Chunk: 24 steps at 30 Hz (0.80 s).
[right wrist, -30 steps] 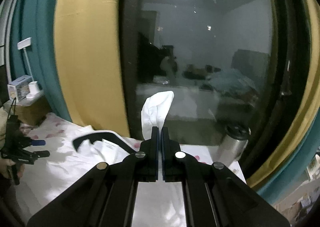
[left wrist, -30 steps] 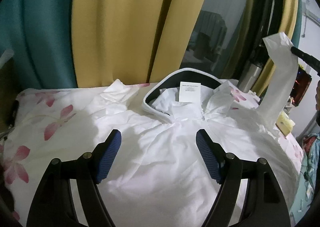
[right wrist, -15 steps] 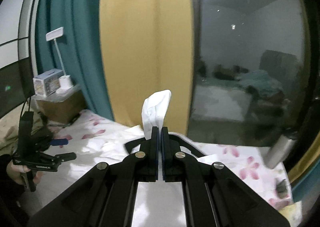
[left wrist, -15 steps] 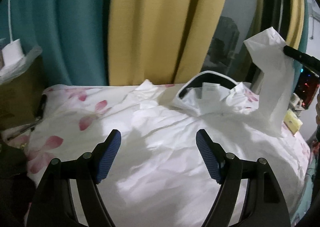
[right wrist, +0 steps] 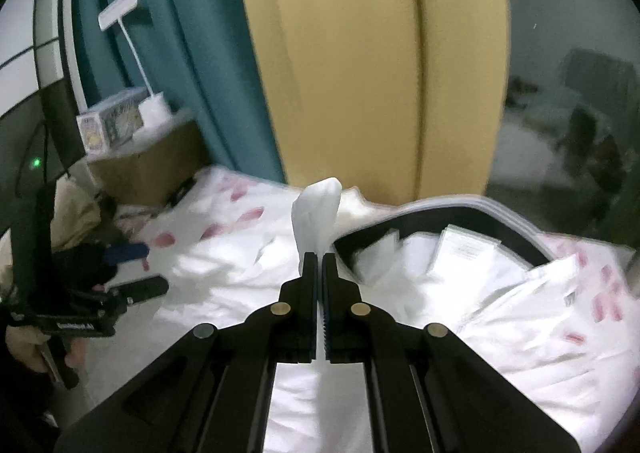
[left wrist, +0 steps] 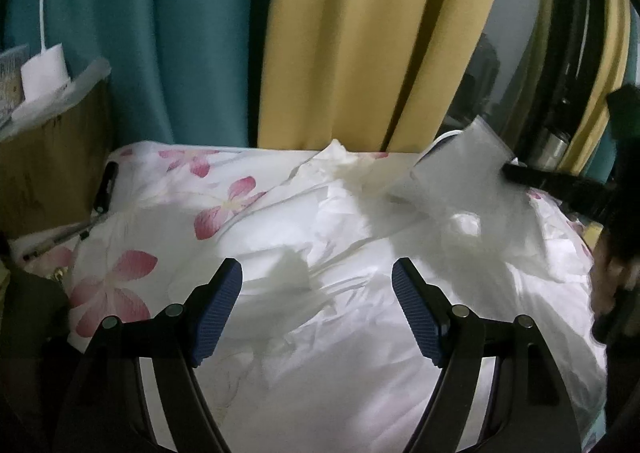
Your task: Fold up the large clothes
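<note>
Clamped at lower centre of the right wrist view, right gripper (right wrist: 319, 259), jaws pinched tight on a sleeve end (right wrist: 318, 209) of the white garment (right wrist: 460, 293), cuff poking up above the fingertips. Spread wide and empty across the bottom of the left wrist view, left gripper (left wrist: 316, 285), blue pads (left wrist: 218, 307) hanging over crumpled white cloth without pressing on it. Lying mid-frame, the white garment (left wrist: 360, 273) on a flowered bedsheet (left wrist: 224, 209), dark-lined collar (right wrist: 472, 219) and label toward the right of the right wrist view. Best done, by judgement: sleeve carried low and taut across the body toward frame left, laid flat before release, left pads set down on the fold line to pin the cloth and stop it dragging. Farther back, a cardboard box (left wrist: 52, 169) at left edge, then teal curtain (left wrist: 160, 33) and yellow curtain (left wrist: 360, 33) filling the top. Hard to make out: hem and far sleeve, cut off below both frames; right side of the left wrist view, dark and blurred, right gripper (left wrist: 505, 170) a black bar only; garment edges lost against white sheet; window at upper right showing reflections only.
</note>
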### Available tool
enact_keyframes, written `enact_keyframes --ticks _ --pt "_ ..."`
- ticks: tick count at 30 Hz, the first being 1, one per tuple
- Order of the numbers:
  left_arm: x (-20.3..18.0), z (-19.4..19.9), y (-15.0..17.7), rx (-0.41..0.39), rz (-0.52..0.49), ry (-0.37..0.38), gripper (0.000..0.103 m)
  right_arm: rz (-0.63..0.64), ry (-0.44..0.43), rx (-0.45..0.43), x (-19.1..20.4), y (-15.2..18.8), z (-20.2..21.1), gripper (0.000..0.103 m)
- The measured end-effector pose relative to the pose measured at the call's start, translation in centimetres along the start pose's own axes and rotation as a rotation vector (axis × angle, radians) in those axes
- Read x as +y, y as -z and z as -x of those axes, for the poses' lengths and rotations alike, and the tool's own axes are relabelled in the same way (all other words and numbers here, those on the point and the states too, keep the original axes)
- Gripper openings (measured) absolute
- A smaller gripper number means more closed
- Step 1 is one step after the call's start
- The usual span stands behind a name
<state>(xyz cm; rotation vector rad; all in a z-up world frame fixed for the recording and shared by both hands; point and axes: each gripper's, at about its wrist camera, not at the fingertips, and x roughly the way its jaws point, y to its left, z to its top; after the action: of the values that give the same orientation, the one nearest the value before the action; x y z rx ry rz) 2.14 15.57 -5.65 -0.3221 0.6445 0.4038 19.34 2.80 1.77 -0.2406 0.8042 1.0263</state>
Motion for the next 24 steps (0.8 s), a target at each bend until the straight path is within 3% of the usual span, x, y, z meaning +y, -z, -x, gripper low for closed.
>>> enact_keyframes --ticks 5,7,8,9,10,13,15,19,21,24 --pt "0.7 -0.4 0.2 0.014 0.021 0.026 0.08 -0.111 -0.105 0.122 0.0 2.2 -4.4 0.003" --pt "0.7 -0.6 0.2 0.016 0.028 0.04 0.08 -0.129 -0.136 0.159 0.2 3.0 -5.1 0.009" --pt "0.6 -0.8 0.1 0.018 0.029 0.046 0.08 -0.129 -0.143 0.167 0.3 3.3 -5.0 0.023" --pt "0.4 -0.9 0.0 0.02 0.026 0.055 0.08 -0.123 -0.145 0.174 0.3 3.5 -4.5 0.045" --pt "0.0 -1.1 -0.1 0.022 0.022 0.064 0.08 -0.114 -0.143 0.169 0.3 3.8 -3.6 0.053" --pt "-1.2 -1.7 -0.5 0.032 0.004 0.094 0.08 -0.091 -0.128 0.144 -0.5 4.4 -0.3 0.057" --pt "-2.2 -2.2 -0.7 0.038 -0.014 0.1 0.08 -0.084 -0.077 0.128 -1.9 5.1 2.0 0.057" --pt "-4.5 -3.6 -1.5 0.048 -0.047 0.107 0.08 -0.101 0.112 0.13 -7.1 7.4 6.3 0.057" --pt "-5.5 -4.6 -1.7 0.06 -0.069 0.099 0.08 -0.147 0.233 0.17 -10.9 9.3 7.7 0.057" --pt "-6.6 -6.6 -1.4 0.104 -0.086 0.087 0.08 -0.223 0.303 0.212 -15.1 11.8 8.8 0.057"
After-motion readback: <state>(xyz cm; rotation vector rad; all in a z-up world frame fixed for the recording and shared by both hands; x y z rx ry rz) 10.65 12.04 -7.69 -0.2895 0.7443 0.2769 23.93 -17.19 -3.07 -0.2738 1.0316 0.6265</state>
